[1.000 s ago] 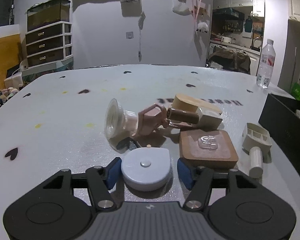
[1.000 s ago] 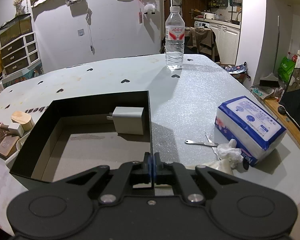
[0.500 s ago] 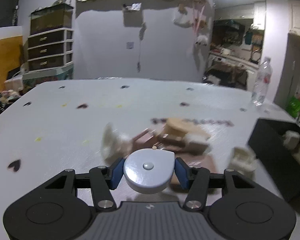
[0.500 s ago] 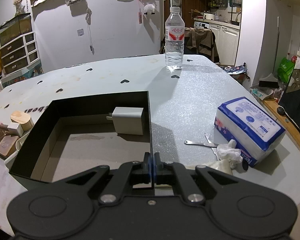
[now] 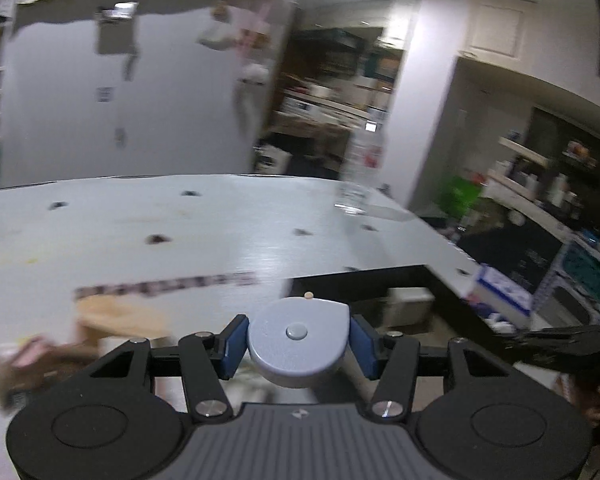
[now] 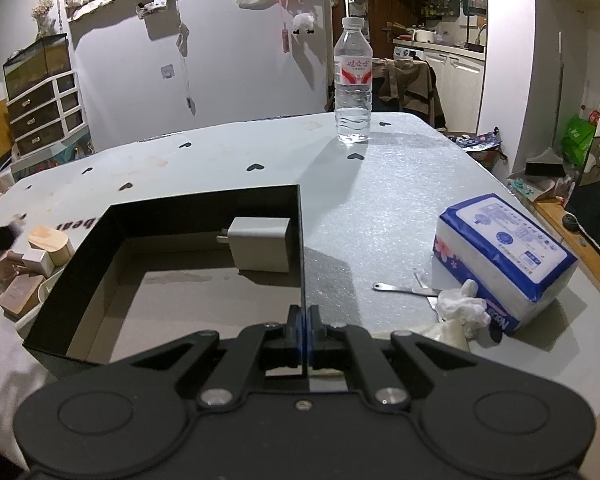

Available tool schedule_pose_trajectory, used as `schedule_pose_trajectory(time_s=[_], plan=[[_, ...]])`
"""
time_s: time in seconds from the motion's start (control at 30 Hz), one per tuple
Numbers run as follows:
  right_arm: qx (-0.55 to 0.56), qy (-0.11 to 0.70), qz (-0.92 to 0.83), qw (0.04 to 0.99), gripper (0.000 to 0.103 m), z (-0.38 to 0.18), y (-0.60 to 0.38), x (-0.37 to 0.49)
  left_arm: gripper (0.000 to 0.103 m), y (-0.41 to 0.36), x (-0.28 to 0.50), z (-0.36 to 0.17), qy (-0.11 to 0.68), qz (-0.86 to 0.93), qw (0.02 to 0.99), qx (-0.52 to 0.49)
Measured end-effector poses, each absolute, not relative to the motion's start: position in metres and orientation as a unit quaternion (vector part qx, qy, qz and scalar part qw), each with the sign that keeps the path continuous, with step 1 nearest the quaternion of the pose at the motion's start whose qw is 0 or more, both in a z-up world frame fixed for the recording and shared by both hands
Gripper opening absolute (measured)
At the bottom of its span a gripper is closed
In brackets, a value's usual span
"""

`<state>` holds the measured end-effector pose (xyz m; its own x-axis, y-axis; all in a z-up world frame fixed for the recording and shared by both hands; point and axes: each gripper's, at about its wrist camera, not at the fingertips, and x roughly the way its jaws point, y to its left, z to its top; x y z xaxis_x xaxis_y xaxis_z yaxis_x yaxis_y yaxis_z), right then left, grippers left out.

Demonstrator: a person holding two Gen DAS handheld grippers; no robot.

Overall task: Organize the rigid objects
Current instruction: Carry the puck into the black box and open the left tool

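Note:
My left gripper (image 5: 298, 338) is shut on a grey-blue rounded disc (image 5: 298, 356) with a small button on top, and holds it in the air above the table. Beyond it, to the right, stands the open black box (image 5: 364, 276), blurred, with a white charger (image 5: 410, 306) inside. My right gripper (image 6: 303, 332) is shut on the box's thin right wall (image 6: 301, 240), near the front corner. The charger (image 6: 260, 244) lies at the back of the box. Wooden and tan pieces (image 6: 50, 242) and a brown block (image 6: 20, 294) lie on the table left of the box.
A water bottle (image 6: 353, 84) stands at the far side of the table. Right of the box lie a tissue pack (image 6: 500, 256), metal tweezers (image 6: 404, 290) and a crumpled tissue (image 6: 460, 306). The table's right edge is close behind the pack.
My left gripper closed on the grey disc, lifted it off the table and swung right, towards the black box. The right gripper and the box have not moved.

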<state>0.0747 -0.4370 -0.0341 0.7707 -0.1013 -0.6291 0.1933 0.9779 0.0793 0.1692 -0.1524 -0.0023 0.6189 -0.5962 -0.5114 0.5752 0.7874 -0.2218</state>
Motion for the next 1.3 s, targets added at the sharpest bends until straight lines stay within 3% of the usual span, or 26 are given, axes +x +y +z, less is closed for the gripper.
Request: schedule_pose_trajectory(time_s=[0.63, 1.1, 1.17, 1.3], plan=[[0.086, 0.321, -0.059, 0.941, 0.004, -0.036, -0.446, 0.074, 0.055, -0.308, 0.221, -0.050, 0.458, -0.367, 0.808, -0.054], [0.083, 0.316, -0.043, 0.944, 0.004, -0.038, -0.448, 0.071, 0.055, -0.342, 0.233, -0.065, 0.469, -0.365, 0.803, -0.052], [0.084, 0.315, -0.043, 0.944, 0.004, -0.038, -0.448, 0.071, 0.057, -0.345, 0.235, -0.068, 0.480, -0.362, 0.797, -0.054], [0.090, 0.315, -0.042, 0.944, 0.005, -0.038, -0.450, 0.071, 0.070, -0.344, 0.236, -0.068, 0.483, -0.350, 0.801, -0.053]])
